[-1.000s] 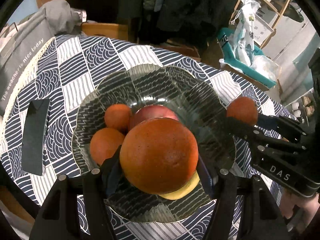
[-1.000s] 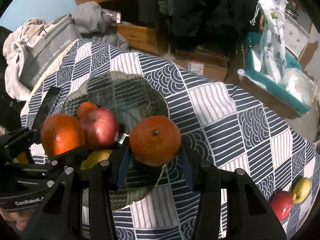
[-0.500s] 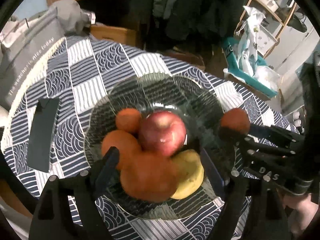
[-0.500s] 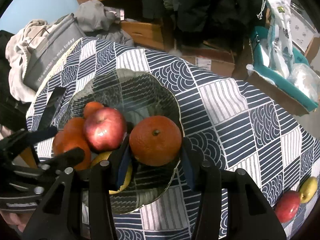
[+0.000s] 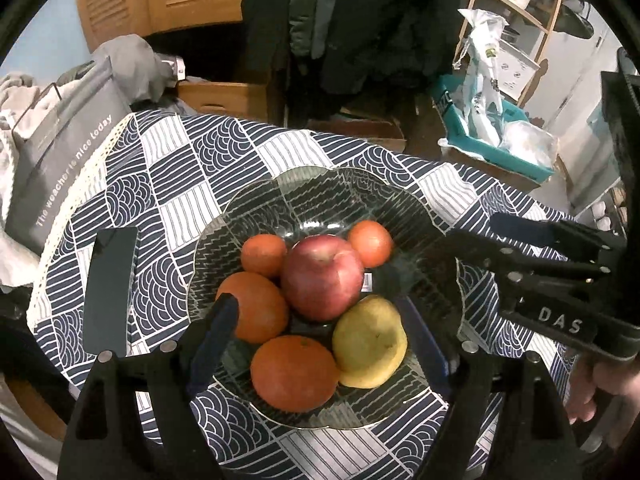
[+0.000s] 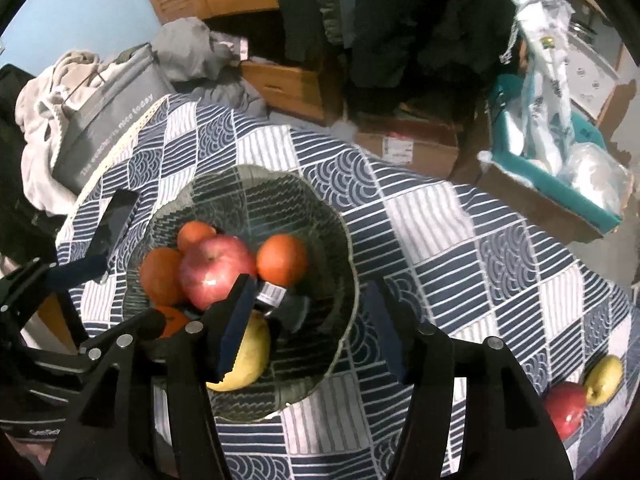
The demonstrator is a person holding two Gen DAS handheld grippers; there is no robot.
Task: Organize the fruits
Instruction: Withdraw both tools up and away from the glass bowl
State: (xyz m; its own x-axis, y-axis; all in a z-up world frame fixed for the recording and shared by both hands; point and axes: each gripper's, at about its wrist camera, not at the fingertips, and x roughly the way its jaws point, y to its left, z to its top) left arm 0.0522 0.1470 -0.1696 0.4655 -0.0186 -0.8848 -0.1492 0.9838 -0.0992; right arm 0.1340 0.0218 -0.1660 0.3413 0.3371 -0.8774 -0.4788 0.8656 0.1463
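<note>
Glass bowl (image 5: 404, 208) sits mid-table on the checked cloth (image 5: 192, 168), holding four oranges, a red apple (image 5: 322, 278) and a pear (image 5: 368, 342). The orange (image 6: 282, 259) you just dropped lies loose beside the apple and could roll. Your right gripper (image 6: 308, 328) is opening with nothing between its jaws; your left gripper (image 5: 320, 344) hangs wide and empty. Lifting either carelessly could clip the rim. A second apple (image 6: 566, 402) and pear (image 6: 604, 374) are half cut off at the table's edge, and the small label in the bowl is unreadable.
</note>
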